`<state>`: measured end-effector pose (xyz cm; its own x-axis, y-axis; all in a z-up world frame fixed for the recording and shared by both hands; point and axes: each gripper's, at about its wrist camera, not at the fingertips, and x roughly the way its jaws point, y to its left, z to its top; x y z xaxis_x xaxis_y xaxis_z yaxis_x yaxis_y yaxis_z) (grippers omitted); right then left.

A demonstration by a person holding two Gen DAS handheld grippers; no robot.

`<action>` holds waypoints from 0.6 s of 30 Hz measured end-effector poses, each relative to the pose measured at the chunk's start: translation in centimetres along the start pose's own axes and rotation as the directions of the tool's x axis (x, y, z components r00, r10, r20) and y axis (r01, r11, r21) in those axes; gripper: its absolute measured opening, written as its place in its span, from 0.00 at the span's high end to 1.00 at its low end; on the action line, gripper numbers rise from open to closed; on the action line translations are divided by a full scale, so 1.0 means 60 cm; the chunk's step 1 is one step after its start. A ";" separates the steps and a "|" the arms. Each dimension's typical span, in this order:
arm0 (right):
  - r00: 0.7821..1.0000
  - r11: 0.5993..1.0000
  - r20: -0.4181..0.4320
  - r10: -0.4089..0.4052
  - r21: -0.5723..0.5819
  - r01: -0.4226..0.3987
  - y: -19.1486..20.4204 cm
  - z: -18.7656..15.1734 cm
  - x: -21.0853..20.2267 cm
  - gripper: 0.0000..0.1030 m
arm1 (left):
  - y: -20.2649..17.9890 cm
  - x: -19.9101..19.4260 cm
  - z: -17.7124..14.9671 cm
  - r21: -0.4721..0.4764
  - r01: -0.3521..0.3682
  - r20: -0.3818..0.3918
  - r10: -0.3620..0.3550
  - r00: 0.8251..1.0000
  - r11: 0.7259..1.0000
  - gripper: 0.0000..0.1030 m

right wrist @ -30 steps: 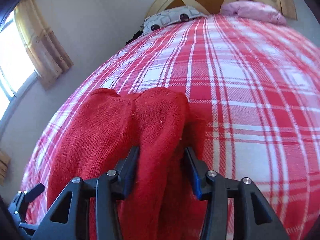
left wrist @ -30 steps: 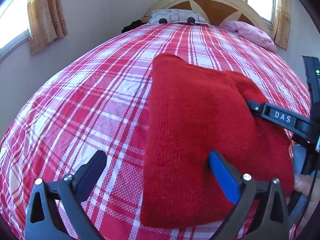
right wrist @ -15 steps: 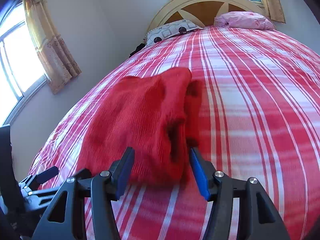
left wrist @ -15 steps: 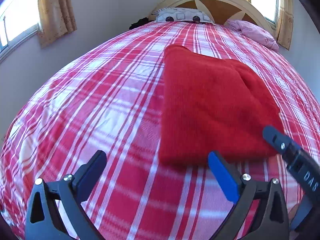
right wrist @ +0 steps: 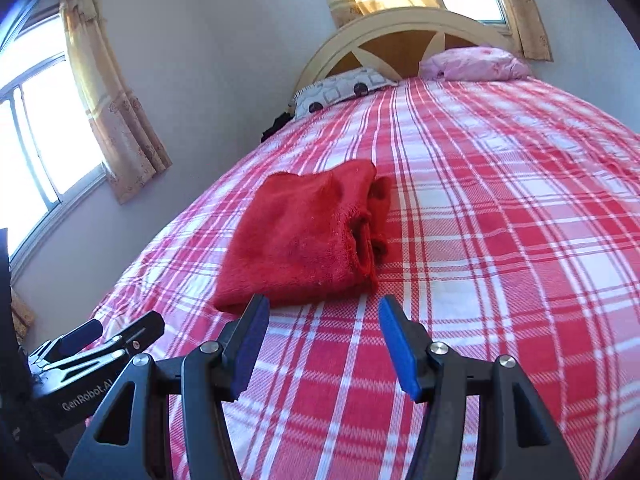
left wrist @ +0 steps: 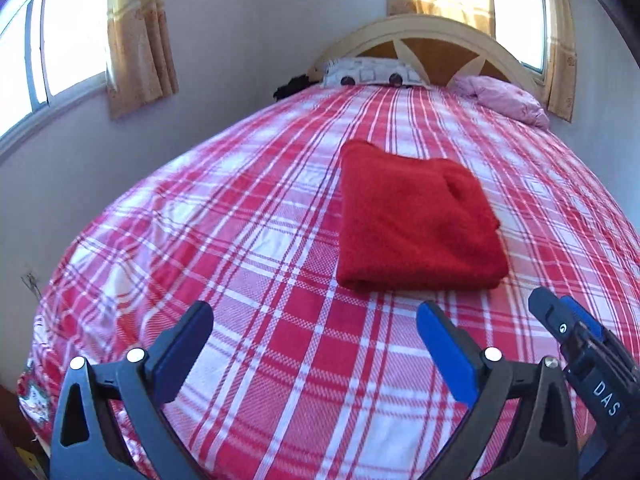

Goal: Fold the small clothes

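The bed [left wrist: 256, 264] fills the room, spread with a red-and-white checked cover, its arched cream headboard [left wrist: 436, 40] at the far end. Two pillows up there: a grey patterned pillow [left wrist: 372, 74] on the left, a pink pillow [left wrist: 504, 98] on the right. Curtains [left wrist: 136, 36] hang by the side window.

In the middle of the cover lies the red sweater [left wrist: 416, 220], folded into a thick square, loose edges showing along its right side. Nobody's got hold of it. The left hand-held gripper [left wrist: 314, 344] hovers short of its near edge, blue pads spread wide, nothing between them. The right hand-held gripper [right wrist: 320, 340] sits just off the sweater's near corner, jaws apart and empty too.

Writing: "DAS" on the right one's body, "GenRobot.AI" on the left one's.
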<state>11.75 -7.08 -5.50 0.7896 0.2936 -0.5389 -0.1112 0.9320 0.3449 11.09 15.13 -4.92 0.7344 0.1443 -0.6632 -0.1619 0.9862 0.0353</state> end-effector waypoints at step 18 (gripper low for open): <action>0.967 0.999 0.253 -0.018 -0.026 0.025 0.049 0.030 -0.219 0.29 | -0.011 -0.144 -0.003 0.036 0.011 0.086 -0.014 0.996 0.999 0.00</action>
<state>2.15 -8.57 4.01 0.9183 0.2135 -0.3335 -0.1066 0.9444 0.3110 4.75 13.20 0.67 0.7906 0.1365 -0.5969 -0.1297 0.9900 0.0546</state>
